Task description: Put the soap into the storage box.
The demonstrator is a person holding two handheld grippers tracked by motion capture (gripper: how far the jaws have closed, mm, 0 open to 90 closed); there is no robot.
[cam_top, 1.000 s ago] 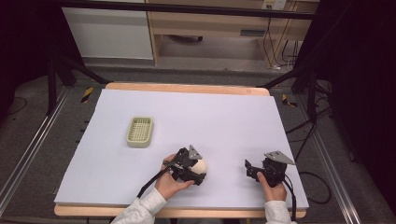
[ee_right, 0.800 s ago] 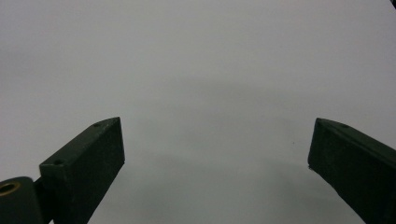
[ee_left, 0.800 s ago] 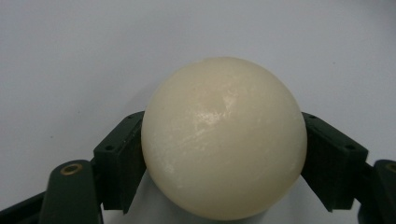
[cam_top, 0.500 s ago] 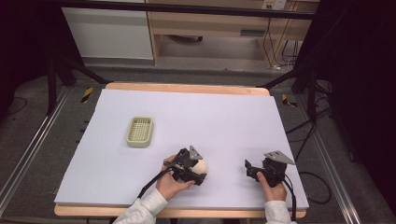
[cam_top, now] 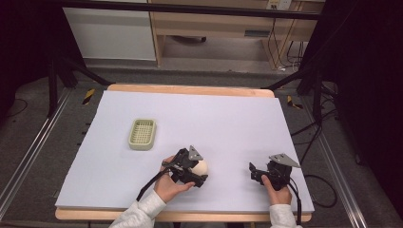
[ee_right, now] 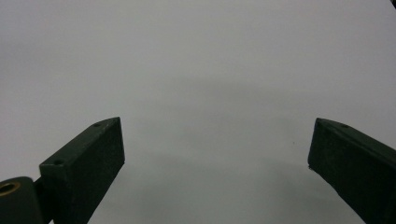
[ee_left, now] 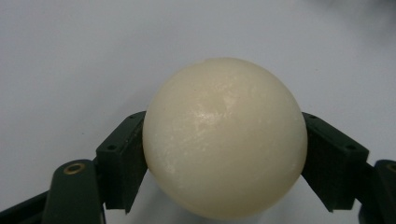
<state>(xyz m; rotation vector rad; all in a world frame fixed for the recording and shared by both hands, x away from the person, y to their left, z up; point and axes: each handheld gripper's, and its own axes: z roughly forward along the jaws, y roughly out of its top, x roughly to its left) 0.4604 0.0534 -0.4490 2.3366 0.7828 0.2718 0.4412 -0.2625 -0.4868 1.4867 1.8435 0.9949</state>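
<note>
A cream-coloured ball (ee_left: 225,137) sits between the two black jaws of my left gripper (ee_left: 224,158), and both pads press against its sides. From above, the ball (cam_top: 201,166) shows near the front middle of the white table top, with my left gripper (cam_top: 198,172) shut on it. My right gripper (cam_top: 252,172) rests low at the front right, pointing left. Its jaws stand wide apart in the right gripper view (ee_right: 217,154), with only bare table between them.
A pale green slotted tray (cam_top: 142,134) lies to the left of centre, well behind the left gripper. The white table top (cam_top: 214,118) has a wooden edge. Black stands and cables flank the table on the floor.
</note>
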